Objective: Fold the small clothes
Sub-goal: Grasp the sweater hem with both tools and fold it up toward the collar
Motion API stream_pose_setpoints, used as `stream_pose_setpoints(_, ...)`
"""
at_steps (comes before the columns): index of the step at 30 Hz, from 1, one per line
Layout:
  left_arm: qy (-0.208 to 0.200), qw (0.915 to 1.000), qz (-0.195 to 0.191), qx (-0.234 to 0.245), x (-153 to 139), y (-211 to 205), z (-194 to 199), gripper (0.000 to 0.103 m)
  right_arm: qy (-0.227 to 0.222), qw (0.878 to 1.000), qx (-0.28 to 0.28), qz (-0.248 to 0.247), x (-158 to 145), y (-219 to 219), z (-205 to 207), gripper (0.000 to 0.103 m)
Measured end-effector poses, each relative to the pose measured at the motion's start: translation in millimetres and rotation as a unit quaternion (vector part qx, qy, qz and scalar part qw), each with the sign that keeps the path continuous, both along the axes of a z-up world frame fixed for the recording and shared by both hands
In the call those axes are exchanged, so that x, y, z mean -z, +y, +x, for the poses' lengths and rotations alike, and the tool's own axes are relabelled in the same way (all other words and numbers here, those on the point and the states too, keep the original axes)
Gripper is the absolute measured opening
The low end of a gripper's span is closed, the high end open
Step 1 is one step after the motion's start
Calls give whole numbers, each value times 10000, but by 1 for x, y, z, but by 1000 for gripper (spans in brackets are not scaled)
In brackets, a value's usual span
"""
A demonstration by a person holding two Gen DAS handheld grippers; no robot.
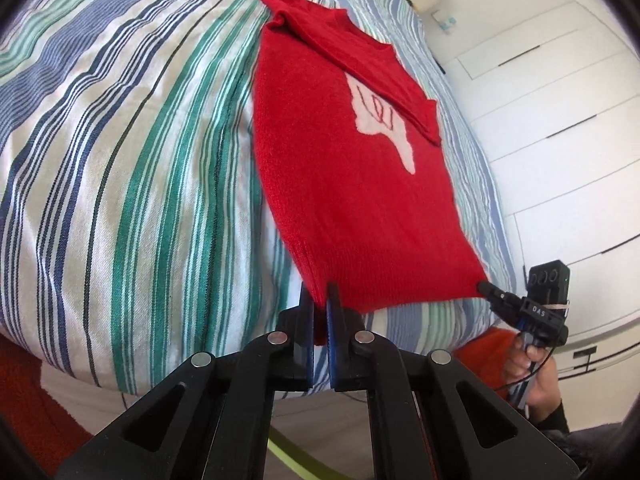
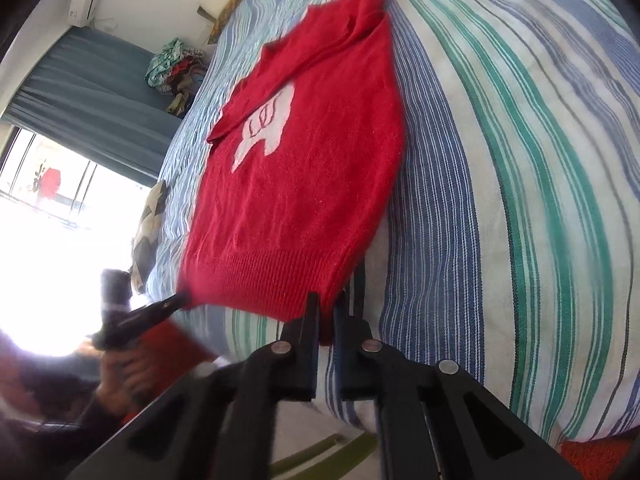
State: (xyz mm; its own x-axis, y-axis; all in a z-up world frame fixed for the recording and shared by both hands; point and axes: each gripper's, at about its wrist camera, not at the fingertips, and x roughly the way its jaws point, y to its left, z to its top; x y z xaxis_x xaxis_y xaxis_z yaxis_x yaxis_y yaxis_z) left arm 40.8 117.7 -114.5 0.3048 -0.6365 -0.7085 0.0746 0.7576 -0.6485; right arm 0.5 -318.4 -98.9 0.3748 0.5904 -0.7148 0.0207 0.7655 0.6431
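Observation:
A small red knit sweater (image 1: 340,184) with a white motif lies on a striped bed cover (image 1: 120,160), one sleeve folded across its chest. My left gripper (image 1: 320,292) is shut on one corner of its ribbed hem. My right gripper (image 1: 486,287) is shut on the other hem corner, seen at the right of the left wrist view. In the right wrist view the sweater (image 2: 304,176) stretches away from my right gripper (image 2: 328,304), and the left gripper (image 2: 180,300) pinches the far hem corner. The hem is pulled taut between both grippers near the bed's edge.
White wardrobe doors (image 1: 560,128) stand beyond the bed. A window with a blue curtain (image 2: 88,96), a pile of clothes (image 2: 176,68) and a patterned cushion (image 2: 148,216) lie along the bed's far side. Orange-red fabric (image 1: 32,400) shows below the bed edge.

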Motion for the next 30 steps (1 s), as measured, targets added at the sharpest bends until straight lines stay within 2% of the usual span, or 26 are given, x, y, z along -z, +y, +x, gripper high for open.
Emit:
stream_pose_setpoints(3, -218, 9989, -368, -167, -22, 3, 15, 3, -318, 9993, 175, 109, -20, -4, 6, 6)
stream_pose_setpoints(5, -390, 9978, -476, -242, -35, 3, 39, 3, -579, 9978, 307, 133, -31, -8, 19, 6)
stream_pose_setpoints(9, -802, 9952, -360, -434, -55, 1, 103, 3, -1000, 9934, 553, 41, -48, -14, 68, 6)
stream_pose_setpoints(14, -1026, 9922, -212, -668, -66, -9, 198, 3, -1402, 9865, 834, -120, -67, -20, 154, 6)
stream_pose_setpoints(17, -1001, 9920, -11, -765, -60, -14, 253, 3, -1498, 9840, 948, -176, -71, -22, 210, 6)
stream_pose_setpoints(21, -836, 9922, 269, -884, -37, -19, 310, 3, -1446, 9835, 1028, -348, -64, -24, 277, 6)
stream_pose_setpoints(25, -673, 9918, 396, -1013, -14, -21, 349, 3, -1250, 9848, 1131, -425, -45, -27, 329, 6)
stream_pose_setpoints(30, -560, 9911, 634, -1028, 7, -26, 382, 4, -1083, 9853, 1238, -468, -16, -31, 371, 6)
